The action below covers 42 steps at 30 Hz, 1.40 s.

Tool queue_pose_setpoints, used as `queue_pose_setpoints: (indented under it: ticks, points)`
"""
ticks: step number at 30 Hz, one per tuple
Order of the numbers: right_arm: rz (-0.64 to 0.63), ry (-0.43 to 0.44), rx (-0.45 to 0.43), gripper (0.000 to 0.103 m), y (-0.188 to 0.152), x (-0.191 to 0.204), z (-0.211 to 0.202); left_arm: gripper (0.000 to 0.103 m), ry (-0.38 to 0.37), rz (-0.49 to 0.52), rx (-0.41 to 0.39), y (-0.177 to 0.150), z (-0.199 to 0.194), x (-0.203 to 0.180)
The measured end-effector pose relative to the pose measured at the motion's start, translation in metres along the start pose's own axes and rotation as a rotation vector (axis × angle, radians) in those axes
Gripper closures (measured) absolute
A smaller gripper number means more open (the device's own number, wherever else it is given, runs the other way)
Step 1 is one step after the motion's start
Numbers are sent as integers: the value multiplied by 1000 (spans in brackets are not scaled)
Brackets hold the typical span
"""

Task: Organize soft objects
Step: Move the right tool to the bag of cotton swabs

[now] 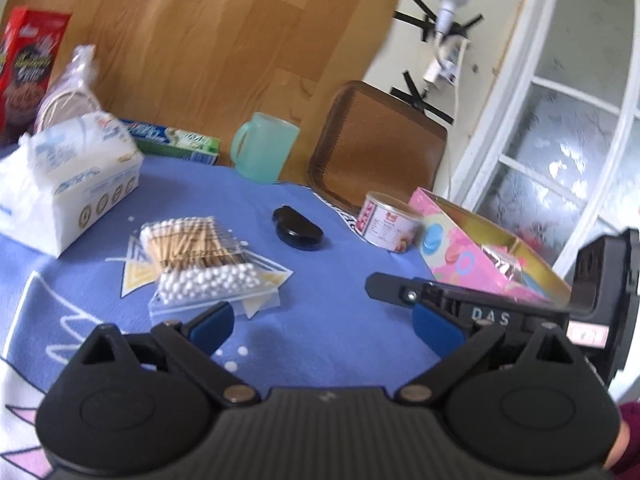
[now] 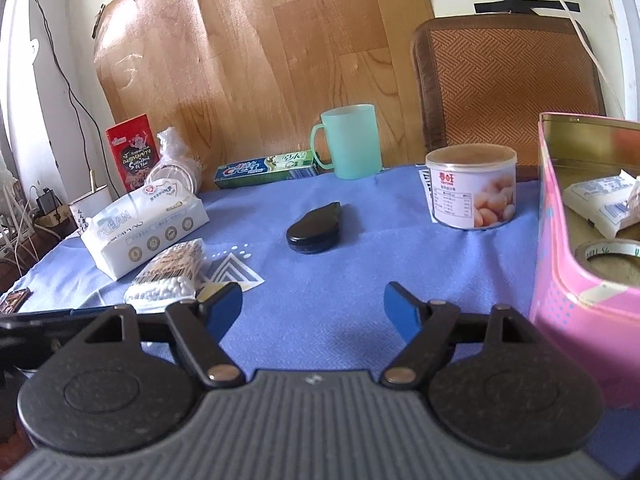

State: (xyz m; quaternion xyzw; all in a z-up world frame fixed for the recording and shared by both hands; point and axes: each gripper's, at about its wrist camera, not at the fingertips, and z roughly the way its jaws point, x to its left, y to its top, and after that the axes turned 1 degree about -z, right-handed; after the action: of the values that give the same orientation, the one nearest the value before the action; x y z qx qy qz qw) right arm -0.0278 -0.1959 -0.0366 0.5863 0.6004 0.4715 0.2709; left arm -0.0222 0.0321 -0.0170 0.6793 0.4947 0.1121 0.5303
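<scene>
A white tissue pack [image 1: 68, 184] lies at the left of the blue cloth; it also shows in the right wrist view [image 2: 146, 226]. A clear bag of cotton swabs [image 1: 204, 258] lies just ahead of my left gripper [image 1: 320, 324], which is open and empty; the swabs also show in the right wrist view [image 2: 170, 274]. My right gripper [image 2: 314, 312] is open and empty, left of the pink tin box [image 2: 580, 280]. The box holds a small white packet [image 2: 600, 208] and a tape roll [image 2: 608, 254]. The right gripper's body shows in the left wrist view [image 1: 500, 304] beside the pink box [image 1: 480, 256].
On the blue cloth [image 2: 360, 248] lie a black oval case [image 2: 316, 228], a can [image 2: 472, 188], a teal mug [image 2: 352, 140] and a toothpaste box [image 2: 268, 170]. A red snack box [image 1: 28, 64] and bagged lids [image 1: 68, 88] stand far left. A woven chair [image 2: 508, 80] stands behind.
</scene>
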Motion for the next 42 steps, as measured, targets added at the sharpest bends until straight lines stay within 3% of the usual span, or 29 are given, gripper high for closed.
queue_pose_setpoints:
  ticks: [11, 24, 42]
  points:
    - [4, 5, -9, 22, 0, -1, -1, 4, -8, 0, -42, -3, -7, 1]
    - [-1, 5, -4, 22, 0, -1, -1, 3, 33, -33, -134, -2, -18, 5]
    - [-9, -12, -9, 21, 0, -1, 0, 3, 67, -71, -175, -3, -26, 11]
